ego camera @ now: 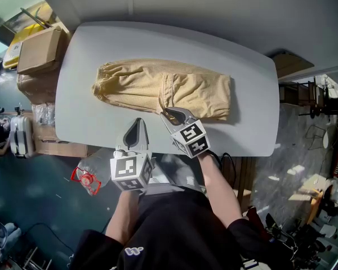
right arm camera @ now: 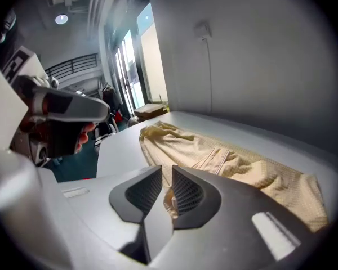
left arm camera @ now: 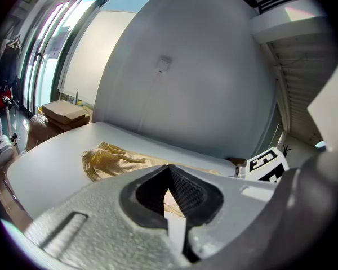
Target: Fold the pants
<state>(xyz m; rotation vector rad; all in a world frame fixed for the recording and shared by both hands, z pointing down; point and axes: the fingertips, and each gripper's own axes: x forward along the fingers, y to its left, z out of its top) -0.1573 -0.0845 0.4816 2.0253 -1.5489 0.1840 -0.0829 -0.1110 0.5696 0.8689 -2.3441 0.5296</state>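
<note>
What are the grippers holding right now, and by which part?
The right gripper pinches the pants at their near edge, about midway along. The left gripper is shut on nothing, over the table.

No word, brand or number can be read anywhere in these views. The left cube (ego camera: 129, 170) on the left claw (ego camera: 138, 121) and the right cube (ego camera: 191, 138) on the right claw (ego camera: 164, 113) carry black-and-white square markers, blocky patterns rather than letters or figures. A small white mark (ego camera: 133, 251) on the person's black top (ego camera: 174, 229), low in the head view, is too small to make out
</note>
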